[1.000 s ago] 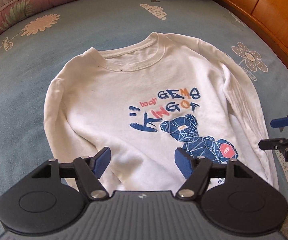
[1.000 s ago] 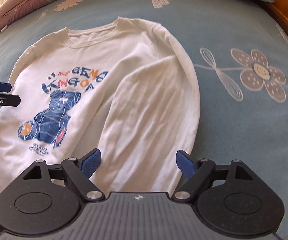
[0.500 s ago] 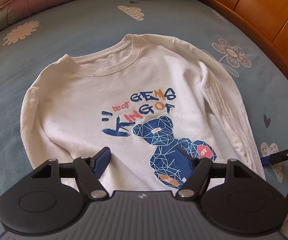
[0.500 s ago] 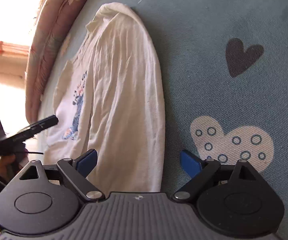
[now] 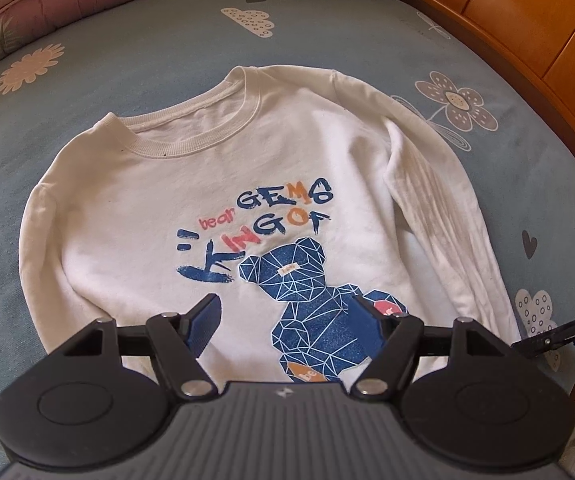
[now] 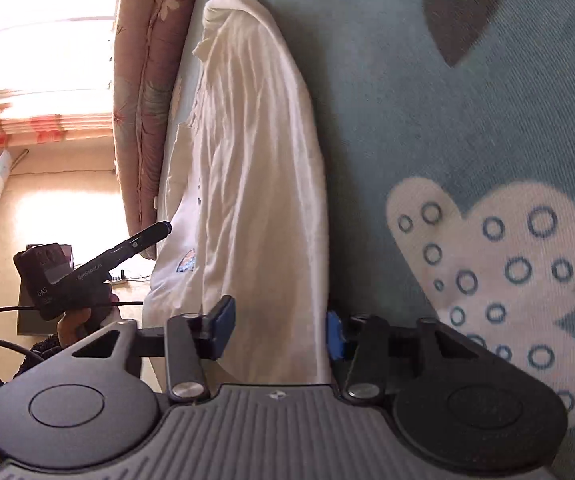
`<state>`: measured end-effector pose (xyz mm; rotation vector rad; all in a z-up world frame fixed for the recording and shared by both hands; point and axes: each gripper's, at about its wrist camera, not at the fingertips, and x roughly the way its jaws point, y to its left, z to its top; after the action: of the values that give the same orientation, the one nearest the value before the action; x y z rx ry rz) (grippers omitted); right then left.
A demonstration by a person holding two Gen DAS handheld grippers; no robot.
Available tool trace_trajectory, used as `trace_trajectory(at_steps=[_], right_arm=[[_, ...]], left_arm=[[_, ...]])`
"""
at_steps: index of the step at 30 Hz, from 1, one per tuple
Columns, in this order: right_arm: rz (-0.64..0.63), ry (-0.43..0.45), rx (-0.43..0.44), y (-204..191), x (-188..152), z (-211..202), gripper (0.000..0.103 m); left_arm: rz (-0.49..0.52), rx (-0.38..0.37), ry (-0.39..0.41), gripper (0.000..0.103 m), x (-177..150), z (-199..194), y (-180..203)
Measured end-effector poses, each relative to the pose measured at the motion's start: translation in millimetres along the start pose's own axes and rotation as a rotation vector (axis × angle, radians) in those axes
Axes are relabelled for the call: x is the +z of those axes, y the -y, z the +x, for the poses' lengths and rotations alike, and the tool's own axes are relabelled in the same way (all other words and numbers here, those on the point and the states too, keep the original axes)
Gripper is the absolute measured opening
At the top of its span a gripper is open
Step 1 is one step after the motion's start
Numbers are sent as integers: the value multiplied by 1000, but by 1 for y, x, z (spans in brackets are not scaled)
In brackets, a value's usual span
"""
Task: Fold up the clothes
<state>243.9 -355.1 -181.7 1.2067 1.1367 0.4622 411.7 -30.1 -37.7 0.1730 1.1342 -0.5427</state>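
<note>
Now that the right gripper (image 6: 279,330) has dropped low, jaws narrowed astride the sweatshirt (image 5: 223,184) sleeve cuff (image 6: 271,344), sleeve fold looks imminent; left gripper (image 5: 287,322) hovers wide open, empty.

Right claw (image 6: 277,332) straddles sweatshirt sleeve (image 6: 263,208), seemingly not clamped yet.

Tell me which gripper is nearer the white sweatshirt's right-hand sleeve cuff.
Right. The right gripper straddles the white sleeve's cuff; the left gripper hovers open over the blue bear print.
</note>
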Motion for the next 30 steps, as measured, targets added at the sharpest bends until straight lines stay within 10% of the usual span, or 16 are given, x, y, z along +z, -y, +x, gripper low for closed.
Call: trace_trajectory(at_steps=[2, 15, 30], right_arm=[[16, -5, 13, 6, 3, 7, 4], [-124, 20, -163, -52, 13, -14, 7], [-516, -6, -800, -99, 167, -106, 8]], left_arm=[[-2, -4, -6, 71, 1, 3, 3], [23, 3, -30, 71, 4, 3, 2], [3, 8, -52, 71, 0, 8, -9]])
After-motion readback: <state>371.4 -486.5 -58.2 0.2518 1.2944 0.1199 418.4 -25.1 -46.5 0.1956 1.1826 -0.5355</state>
